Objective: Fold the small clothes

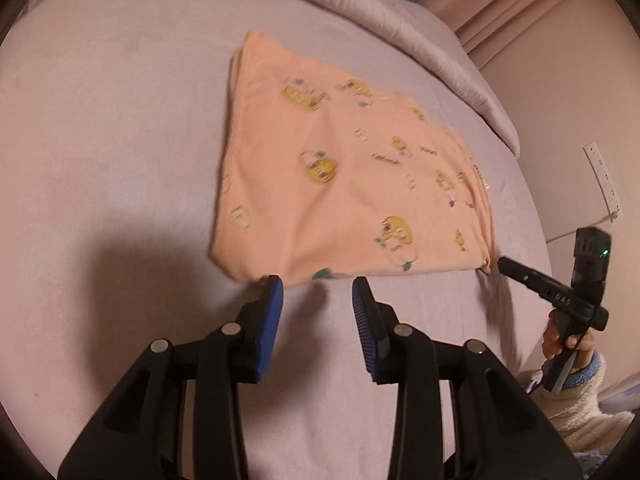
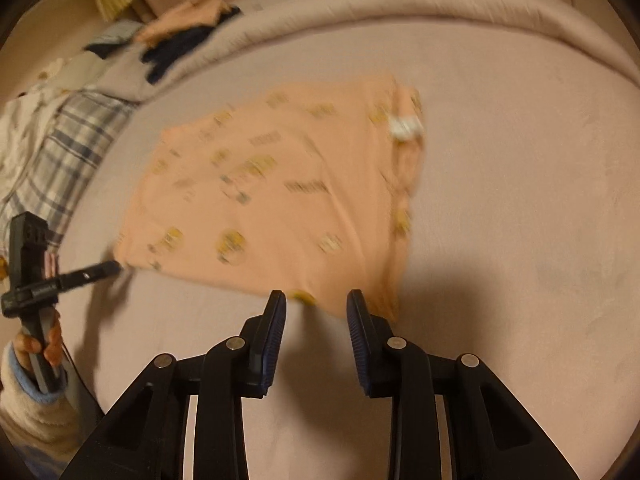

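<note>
Pinkish bed sheet (image 1: 120, 140), rolled duvet (image 1: 360, 8), curtain (image 1: 520, 0), wall socket (image 1: 602, 178)

Peach-orange garment (image 1: 340, 184), small, soft knit, printed all over with little yellow cartoon figures plus a few teal and grey marks. Folded into a rough rectangle, lying flat on the mauve bed sheet (image 1: 120, 140), about mid-bed. Layers stacked: doubled edges show along the far corner and along one long side. A shallow crease runs across the top layer; surface otherwise smooth. Near edge straight, its corners slightly rounded. In the right wrist view the same garment (image 2: 280, 192) is motion-blurred; a small white tag or label (image 2: 404, 126) sits near its far right corner, where a narrow folded band runs down that side. Print detail unreadable there.
</note>
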A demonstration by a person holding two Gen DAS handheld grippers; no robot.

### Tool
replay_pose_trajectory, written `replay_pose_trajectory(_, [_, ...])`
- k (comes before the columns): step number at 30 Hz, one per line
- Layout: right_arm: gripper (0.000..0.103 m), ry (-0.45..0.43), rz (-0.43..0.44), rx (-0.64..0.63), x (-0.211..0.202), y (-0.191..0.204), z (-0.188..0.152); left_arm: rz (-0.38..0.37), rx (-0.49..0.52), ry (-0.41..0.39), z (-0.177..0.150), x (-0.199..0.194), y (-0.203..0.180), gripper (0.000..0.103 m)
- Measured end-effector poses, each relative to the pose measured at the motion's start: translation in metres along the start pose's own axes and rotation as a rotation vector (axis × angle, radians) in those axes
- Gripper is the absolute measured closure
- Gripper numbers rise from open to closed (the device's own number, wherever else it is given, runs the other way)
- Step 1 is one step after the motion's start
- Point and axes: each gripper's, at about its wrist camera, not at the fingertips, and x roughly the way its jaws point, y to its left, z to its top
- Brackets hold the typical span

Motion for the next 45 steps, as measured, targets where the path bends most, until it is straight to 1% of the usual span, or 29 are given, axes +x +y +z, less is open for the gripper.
replay_pose_trajectory(2, [0.073, -0.036, 0.014, -0.027, 0.005, 0.012, 0.006, -0.003, 0.019, -0.011, 0.006, 0.008, -0.015, 0.065])
replay_pose_trajectory(5, [0.073, -0.061, 0.062, -0.087, 0.022, 0.036, 0.013, -0.01, 0.072, -0.008, 0.012, 0.025, -0.04, 0.065])
replay_pose_trajectory(8, [0.073, -0.07, 0.127, -0.158, 0.036, 0.057, 0.01, -0.003, 0.137, 0.031, 0.013, 0.05, -0.062, 0.065])
replay_pose_trajectory(11, [0.073, -0.021, 0.085, -0.199, 0.054, 0.066, 0.003, 0.044, 0.176, 0.075, 0.007, 0.073, -0.067, 0.065])
replay_pose_trajectory(13, [0.072, 0.032, 0.062, -0.209, 0.068, 0.066, -0.004, 0.061, 0.21, 0.064, 0.006, 0.078, -0.072, 0.064])
replay_pose_trajectory(15, [0.072, 0.008, 0.066, -0.217, 0.063, 0.065, -0.011, 0.058, 0.228, 0.072, 0.003, 0.075, -0.073, 0.063])
replay_pose_trajectory(17, [0.072, 0.037, 0.083, -0.195, 0.057, 0.058, -0.014, 0.038, 0.204, 0.09, 0.002, 0.07, -0.068, 0.063])
replay_pose_trajectory(18, [0.072, 0.059, 0.097, -0.167, 0.055, 0.052, -0.016, 0.027, 0.175, 0.094, 0.001, 0.066, -0.062, 0.063])
replay_pose_trajectory(19, [0.072, 0.064, 0.1, -0.146, 0.053, 0.05, -0.018, 0.022, 0.15, 0.088, 0.0, 0.061, -0.056, 0.063])
replay_pose_trajectory(20, [0.071, 0.059, 0.1, -0.122, 0.05, 0.047, -0.02, 0.024, 0.123, 0.074, -0.002, 0.054, -0.049, 0.063])
replay_pose_trajectory(22, [0.06, 0.042, 0.093, -0.067, 0.036, 0.035, -0.027, 0.026, 0.081, 0.046, -0.007, 0.04, -0.038, 0.061])
replay_pose_trajectory(24, [0.055, 0.007, 0.107, 0.011, 0.022, 0.02, -0.031, 0.022, 0.023, 0.006, -0.012, 0.024, -0.029, 0.051])
replay_pose_trajectory(26, [0.053, -0.016, 0.132, 0.086, 0.015, 0.005, -0.033, 0.004, -0.057, -0.045, -0.017, 0.006, -0.011, 0.044])
replay_pose_trajectory(28, [0.05, -0.051, 0.148, 0.173, 0.007, -0.012, -0.035, -0.032, -0.139, -0.074, -0.019, -0.001, -0.003, 0.044])
replay_pose_trajectory(30, [0.049, -0.068, 0.166, 0.253, 0.005, -0.023, -0.038, -0.069, -0.202, -0.085, -0.021, -0.003, 0.002, 0.044])
replay_pose_trajectory(32, [0.049, -0.07, 0.212, 0.323, 0.006, -0.029, -0.039, -0.089, -0.24, -0.087, -0.022, -0.001, 0.004, 0.044])
replay_pose_trajectory(33, [0.048, -0.07, 0.229, 0.344, 0.007, -0.03, -0.041, -0.087, -0.246, -0.086, -0.025, -0.001, 0.002, 0.044])
replay_pose_trajectory(34, [0.048, -0.062, 0.238, 0.361, 0.01, -0.03, -0.042, -0.082, -0.25, -0.081, -0.026, 0.002, 0.0, 0.044])
replay_pose_trajectory(37, [0.048, -0.035, 0.215, 0.358, 0.015, -0.02, -0.046, -0.073, -0.252, -0.059, -0.033, 0.002, 0.001, 0.044])
replay_pose_trajectory(38, [0.048, -0.033, 0.222, 0.35, 0.016, -0.017, -0.047, -0.072, -0.248, -0.054, -0.033, 0.003, -0.001, 0.044])
replay_pose_trajectory(40, [0.048, -0.032, 0.234, 0.342, 0.013, -0.017, -0.046, -0.076, -0.248, -0.053, -0.036, -0.003, 0.005, 0.044])
replay_pose_trajectory(42, [0.048, -0.048, 0.229, 0.326, 0.008, -0.014, -0.043, -0.08, -0.257, -0.051, -0.043, -0.012, 0.019, 0.044])
replay_pose_trajectory(45, [0.048, -0.086, 0.196, 0.29, 0.001, -0.011, -0.034, -0.09, -0.275, -0.053, -0.041, -0.011, 0.021, 0.044])
